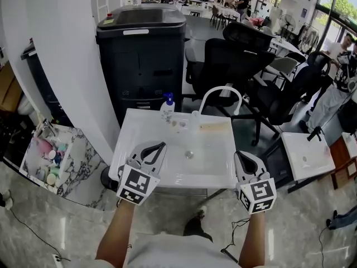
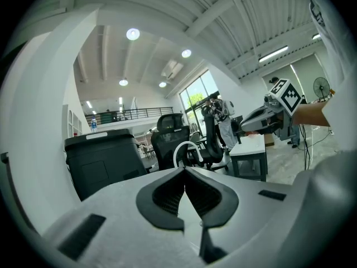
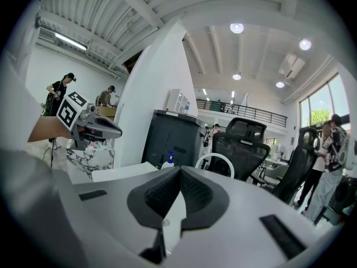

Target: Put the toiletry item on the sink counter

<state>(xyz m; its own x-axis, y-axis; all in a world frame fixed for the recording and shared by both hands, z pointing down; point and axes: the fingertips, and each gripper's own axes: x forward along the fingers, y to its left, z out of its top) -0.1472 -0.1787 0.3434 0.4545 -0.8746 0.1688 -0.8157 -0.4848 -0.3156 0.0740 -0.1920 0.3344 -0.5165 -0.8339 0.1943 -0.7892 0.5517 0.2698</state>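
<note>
A white pump bottle with a blue top (image 1: 167,106) stands at the back left of the white sink counter (image 1: 215,128), next to the arched white faucet (image 1: 222,92). In the right gripper view the bottle (image 3: 168,159) shows just above the jaws. My left gripper (image 1: 160,146) hovers over the counter's front left, shut with nothing in it. My right gripper (image 1: 239,155) hovers at the front right edge, also shut and empty. Both pairs of jaws meet at their tips (image 2: 184,170) (image 3: 179,170).
A tall black bin (image 1: 140,60) stands behind the sink. Left of it is a marble-patterned box (image 1: 49,158) with several toiletry items. Black office chairs (image 1: 234,66) crowd the back right. A second white sink unit (image 1: 307,155) stands at the right.
</note>
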